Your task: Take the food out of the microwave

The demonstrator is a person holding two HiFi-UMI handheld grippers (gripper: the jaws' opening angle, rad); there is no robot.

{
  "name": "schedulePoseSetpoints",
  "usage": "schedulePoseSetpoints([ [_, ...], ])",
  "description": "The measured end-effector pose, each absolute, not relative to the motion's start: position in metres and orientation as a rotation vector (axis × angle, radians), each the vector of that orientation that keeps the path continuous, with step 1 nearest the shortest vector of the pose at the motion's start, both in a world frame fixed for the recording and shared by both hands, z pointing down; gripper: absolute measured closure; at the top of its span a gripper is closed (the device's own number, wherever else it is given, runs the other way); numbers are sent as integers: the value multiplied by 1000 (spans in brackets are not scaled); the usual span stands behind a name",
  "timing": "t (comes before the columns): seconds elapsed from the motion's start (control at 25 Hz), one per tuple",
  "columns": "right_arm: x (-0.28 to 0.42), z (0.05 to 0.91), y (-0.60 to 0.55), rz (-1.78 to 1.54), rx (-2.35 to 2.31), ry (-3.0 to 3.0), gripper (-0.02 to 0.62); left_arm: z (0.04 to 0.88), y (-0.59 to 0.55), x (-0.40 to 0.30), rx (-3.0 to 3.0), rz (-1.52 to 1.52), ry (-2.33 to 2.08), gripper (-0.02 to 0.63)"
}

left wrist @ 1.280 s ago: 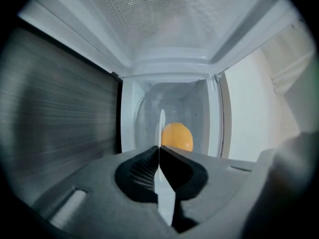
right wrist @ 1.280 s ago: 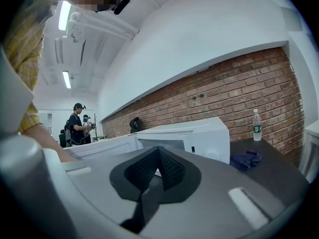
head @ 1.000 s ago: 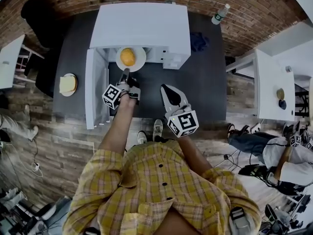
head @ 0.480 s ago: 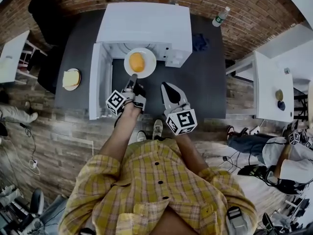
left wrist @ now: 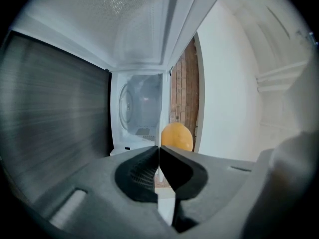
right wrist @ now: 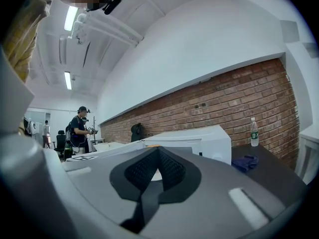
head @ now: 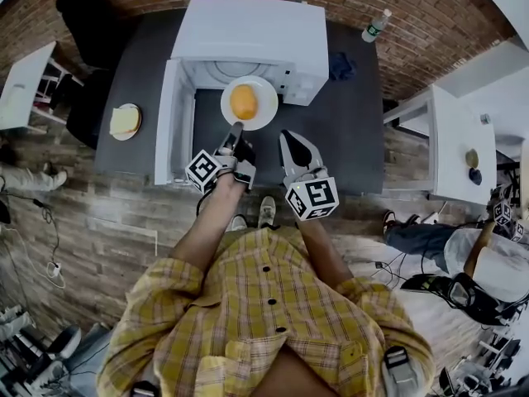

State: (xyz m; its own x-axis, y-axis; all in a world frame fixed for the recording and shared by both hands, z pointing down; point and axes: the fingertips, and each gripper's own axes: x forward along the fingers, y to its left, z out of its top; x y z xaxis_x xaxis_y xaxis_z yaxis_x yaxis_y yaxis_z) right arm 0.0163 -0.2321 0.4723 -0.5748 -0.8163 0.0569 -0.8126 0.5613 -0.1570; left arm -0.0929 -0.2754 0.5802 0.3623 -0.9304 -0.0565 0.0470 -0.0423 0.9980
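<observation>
Jaws clamp the plate [head: 266, 116] — left gripper [head: 237, 127].

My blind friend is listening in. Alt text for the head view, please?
From above: a person in a yellow plaid shirt holds a white plate of orange food in the left tongs, in front of an open microwave on a dark table. The right tongs are shut, empty.

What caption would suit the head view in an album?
From above: the left gripper holds a plate of orange food by its rim before the open microwave; right gripper shut.
</observation>
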Motion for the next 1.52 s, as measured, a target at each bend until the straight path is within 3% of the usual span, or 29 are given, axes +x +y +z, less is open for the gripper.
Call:
schedulePoseSetpoints([
  [1.52, 30, 486, -203, -232, -1493, 2793, 595, 516, -207, -110, 1423, -1030, -847, 598],
])
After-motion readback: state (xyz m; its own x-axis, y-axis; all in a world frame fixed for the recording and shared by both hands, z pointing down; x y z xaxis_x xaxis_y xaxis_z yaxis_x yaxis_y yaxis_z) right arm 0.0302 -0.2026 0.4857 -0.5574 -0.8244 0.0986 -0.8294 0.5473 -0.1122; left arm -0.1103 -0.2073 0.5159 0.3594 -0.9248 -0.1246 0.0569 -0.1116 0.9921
